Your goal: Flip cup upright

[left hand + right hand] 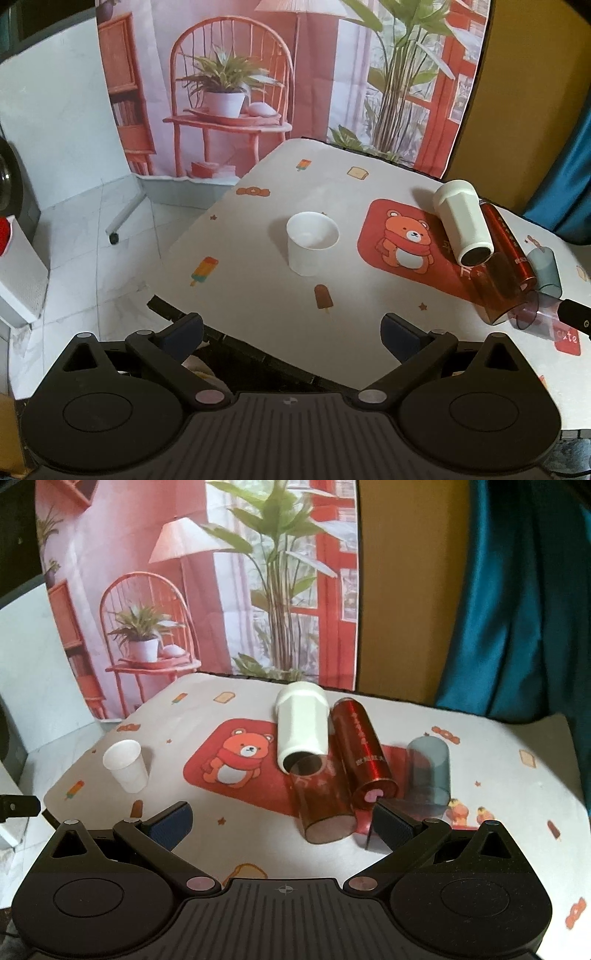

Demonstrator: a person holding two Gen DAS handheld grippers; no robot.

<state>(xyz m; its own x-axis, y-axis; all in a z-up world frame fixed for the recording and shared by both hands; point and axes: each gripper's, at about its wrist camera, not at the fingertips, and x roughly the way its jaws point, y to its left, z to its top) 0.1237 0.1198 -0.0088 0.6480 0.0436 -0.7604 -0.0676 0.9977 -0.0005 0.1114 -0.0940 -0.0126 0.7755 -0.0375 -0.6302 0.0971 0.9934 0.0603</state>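
A white paper cup [312, 242] stands upright, mouth up, left of the red bear mat [402, 242]; it also shows in the right wrist view [127, 764]. A white faceted cup [302, 725], a clear brown cup [323, 799] and a red metallic cup [364, 753] lie on their sides on the mat. A grey-blue translucent cup [428, 771] stands mouth down at the right. My left gripper [291, 330] is open and empty, short of the paper cup. My right gripper [282, 821] is open and empty, just before the brown cup.
The table [498, 812] has a white cloth with ice-lolly and toast prints. A printed backdrop [258, 74] hangs behind it, and a blue curtain [517, 609] at the right. The table's near-left edge [177, 295] drops to a tiled floor.
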